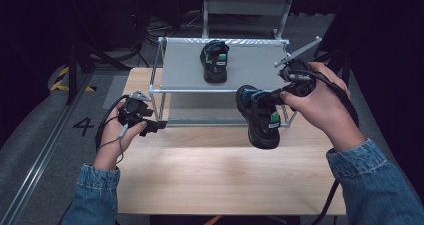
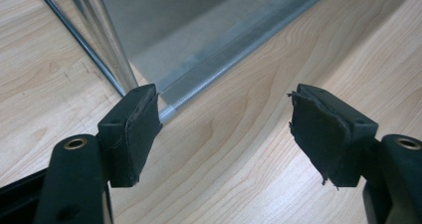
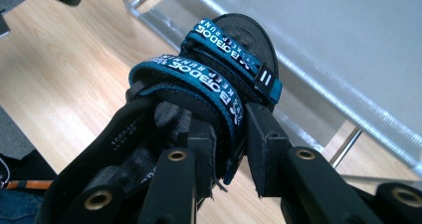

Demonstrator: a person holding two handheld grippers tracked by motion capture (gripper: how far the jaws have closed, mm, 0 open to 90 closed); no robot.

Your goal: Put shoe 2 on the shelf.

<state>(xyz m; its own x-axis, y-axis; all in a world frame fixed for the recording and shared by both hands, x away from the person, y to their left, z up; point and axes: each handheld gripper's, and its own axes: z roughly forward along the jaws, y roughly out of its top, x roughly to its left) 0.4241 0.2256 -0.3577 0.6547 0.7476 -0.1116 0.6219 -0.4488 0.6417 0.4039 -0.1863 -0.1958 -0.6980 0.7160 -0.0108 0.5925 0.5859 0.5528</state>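
Your right gripper is clamping the black shoe above the table, its straps reading "KEEP RUNNING"; the brand is showing upside down. Your left gripper is gaping empty.

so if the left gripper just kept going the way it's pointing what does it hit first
Probably the rack's bottom front rail: the left gripper, jaws open with nothing between them, points at its corner over the table. Depth is uncertain.
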